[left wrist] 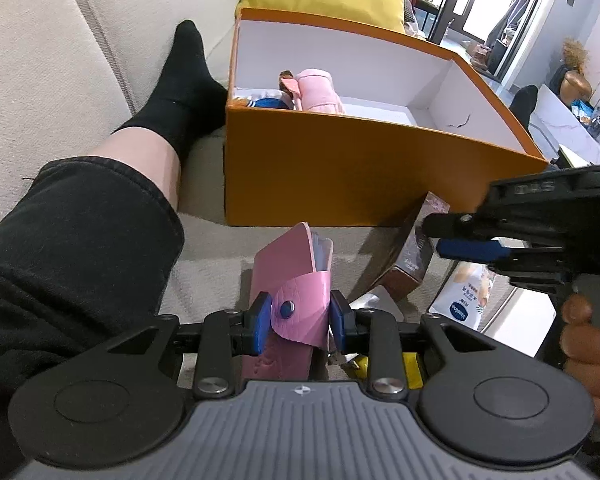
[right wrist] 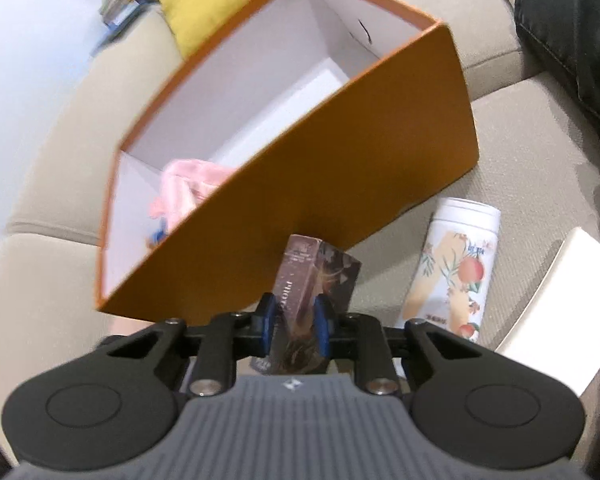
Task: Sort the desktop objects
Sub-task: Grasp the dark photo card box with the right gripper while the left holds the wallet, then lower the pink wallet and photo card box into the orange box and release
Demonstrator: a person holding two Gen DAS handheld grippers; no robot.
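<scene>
Right gripper [right wrist: 295, 320] clamped on a brown carton [right wrist: 314, 276], blue pads pressed to both its sides, just before the orange box [right wrist: 340, 168]. Inside the box, a pink cloth item [right wrist: 188, 184] in one corner. Beside the carton, a white peach-printed canister [right wrist: 454, 264] lying on the beige sofa [right wrist: 520, 128].

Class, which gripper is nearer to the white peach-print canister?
Right. The right gripper, holding the brown box, sits just beside the canister; the left gripper, gripping the pink wallet, is farther away.
</scene>
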